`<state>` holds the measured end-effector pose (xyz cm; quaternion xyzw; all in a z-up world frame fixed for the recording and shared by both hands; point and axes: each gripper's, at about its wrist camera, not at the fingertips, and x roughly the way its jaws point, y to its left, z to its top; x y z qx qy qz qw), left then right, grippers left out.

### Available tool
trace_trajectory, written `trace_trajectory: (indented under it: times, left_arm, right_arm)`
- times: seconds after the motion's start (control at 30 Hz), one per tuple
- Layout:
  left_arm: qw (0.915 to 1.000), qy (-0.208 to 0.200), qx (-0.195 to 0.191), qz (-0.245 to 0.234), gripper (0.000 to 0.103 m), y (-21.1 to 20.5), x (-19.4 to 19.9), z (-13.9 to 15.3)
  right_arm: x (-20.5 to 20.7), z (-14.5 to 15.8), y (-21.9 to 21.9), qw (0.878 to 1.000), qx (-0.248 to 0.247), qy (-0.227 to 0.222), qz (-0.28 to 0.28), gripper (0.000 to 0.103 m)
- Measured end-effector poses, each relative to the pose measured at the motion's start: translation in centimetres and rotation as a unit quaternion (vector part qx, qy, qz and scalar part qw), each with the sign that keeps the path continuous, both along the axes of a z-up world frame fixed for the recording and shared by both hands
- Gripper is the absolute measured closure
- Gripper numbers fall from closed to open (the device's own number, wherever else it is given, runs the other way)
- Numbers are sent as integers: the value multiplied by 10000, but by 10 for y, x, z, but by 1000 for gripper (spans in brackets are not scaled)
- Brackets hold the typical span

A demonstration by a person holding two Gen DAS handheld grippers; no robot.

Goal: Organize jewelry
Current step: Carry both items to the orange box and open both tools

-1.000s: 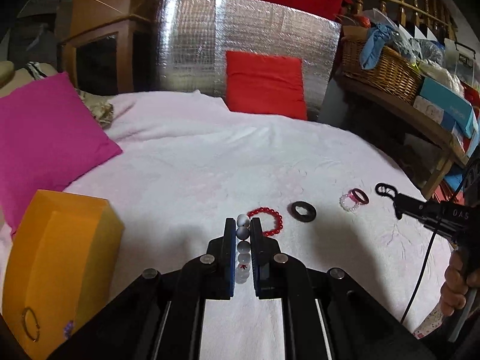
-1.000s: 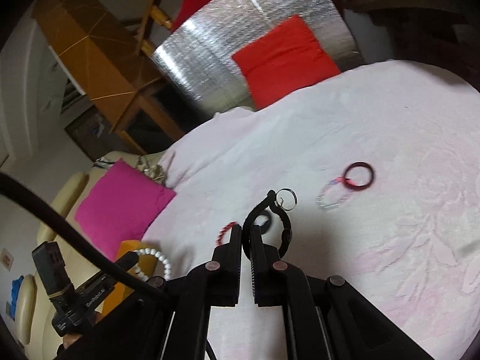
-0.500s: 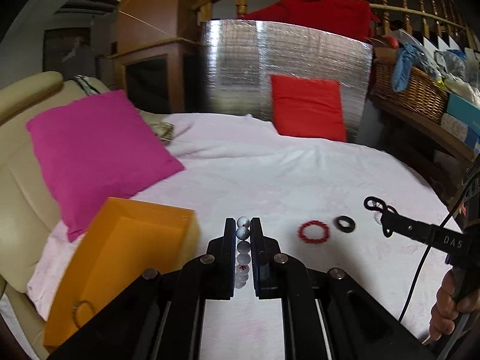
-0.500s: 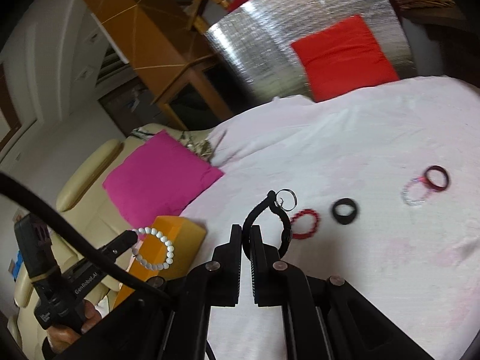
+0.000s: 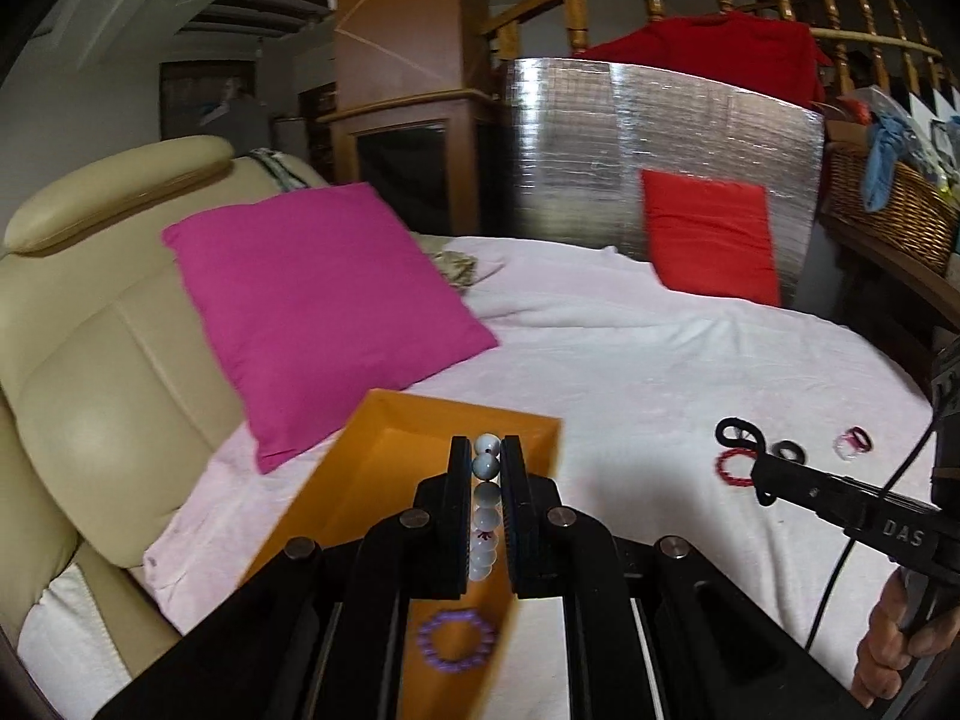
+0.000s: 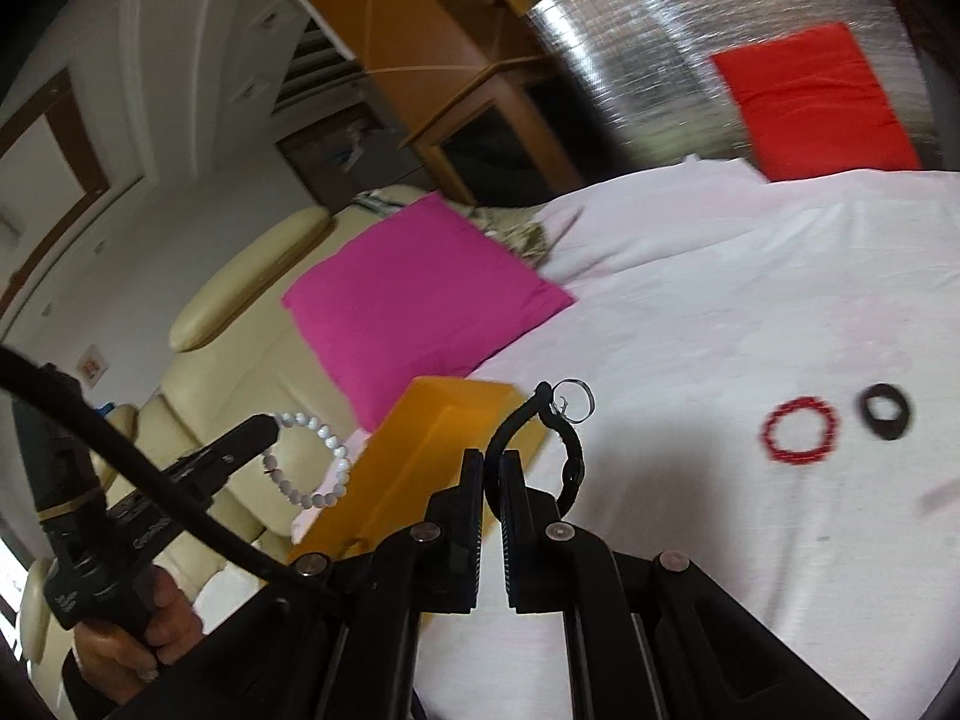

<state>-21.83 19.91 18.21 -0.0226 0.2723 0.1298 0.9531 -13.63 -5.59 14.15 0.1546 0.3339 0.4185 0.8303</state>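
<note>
- clenching on a white bead bracelet (image 5: 486,501), the left gripper (image 5: 486,468) has its fingers closed tight, the beads lined up between them, hanging above the open orange box (image 5: 384,480).
- gripping a black cord bracelet (image 6: 561,450) with a small silver ring at its top, the right gripper (image 6: 493,468) has its fingers shut too, just beside the box's near corner.
- a purple bead bracelet (image 5: 457,641) already lies inside the box; a red bead bracelet (image 6: 799,431) and a black ring (image 6: 887,411) lie on the white bed cover (image 6: 750,300), well apart from the box.
- risk, as i judge it: both hands converge on one narrow box, so the grippers may collide, or a release near the wall may drop a piece onto the bed.
- only the left view shows the box's inside and two more small rings (image 5: 853,443); only the right view shows the white bracelet as a full hanging loop.
</note>
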Motion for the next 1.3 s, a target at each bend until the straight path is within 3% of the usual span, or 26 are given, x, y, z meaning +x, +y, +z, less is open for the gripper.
trace_trajectory:
  times: [0.63, 1.3]
  left_arm:
    - [9987, 56, 110, 486, 94, 51, -6, -15]
    - [9942, 587, 80, 898, 93, 90, 6, -65]
  right_arm:
    - [-11, 7, 114, 9951, -233, 88, 960, 97]
    - [21, -32, 184, 9902, -763, 481, 1063, 94]
